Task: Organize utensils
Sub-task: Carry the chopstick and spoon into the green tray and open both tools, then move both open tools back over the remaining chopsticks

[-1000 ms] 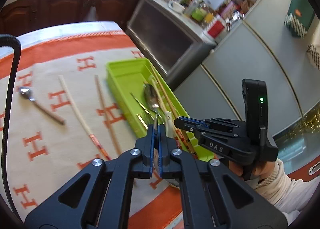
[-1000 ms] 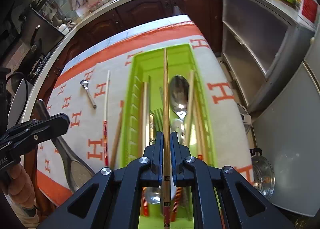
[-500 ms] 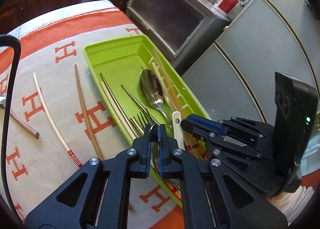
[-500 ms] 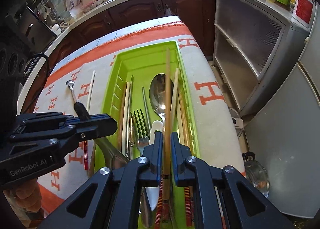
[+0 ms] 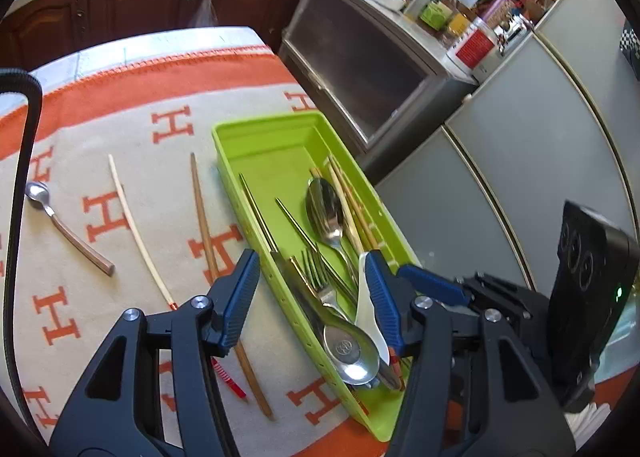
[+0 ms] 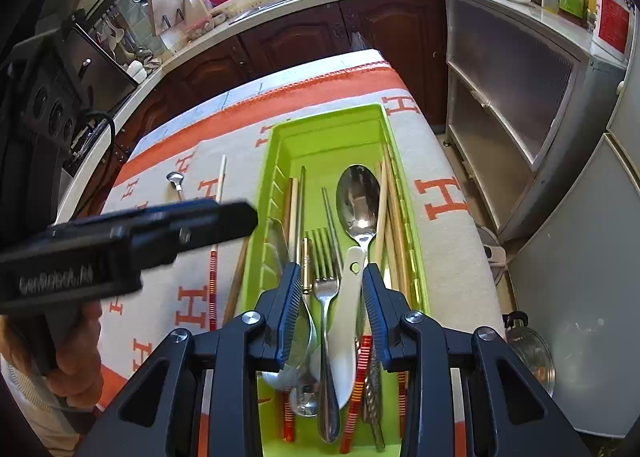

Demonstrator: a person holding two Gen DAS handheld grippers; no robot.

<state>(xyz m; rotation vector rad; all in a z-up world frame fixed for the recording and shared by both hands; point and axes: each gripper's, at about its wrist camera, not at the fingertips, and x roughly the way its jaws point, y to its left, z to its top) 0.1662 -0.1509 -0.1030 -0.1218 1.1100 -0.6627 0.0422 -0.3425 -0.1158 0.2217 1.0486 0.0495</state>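
The green tray (image 5: 256,137) (image 6: 332,113) holds a fork, spoons and several chopsticks. My left gripper (image 5: 310,297) hangs over its near end with the jaws opening. Nothing is pressed between them. A large steel spoon (image 5: 352,353) lies loose in the tray just below. My right gripper (image 6: 332,309) is over the same end, its jaws also opening. A white spoon (image 6: 348,317) and the fork (image 6: 326,277) lie in the tray under the gap, untouched. On the cloth left of the tray lie a small spoon (image 5: 60,225), a white chopstick (image 5: 136,233) and a brown chopstick (image 5: 208,241).
The table wears a beige cloth with orange H marks (image 5: 172,129). My two grippers are close together over the tray's near end. A grey cabinet (image 6: 512,105) and the table's right edge lie beyond the tray. A black cable (image 5: 24,177) runs down the left.
Both grippers have gone from shut to open. The left one came over the tray and let go of the large steel spoon. The right one let its chopstick drop into the tray.
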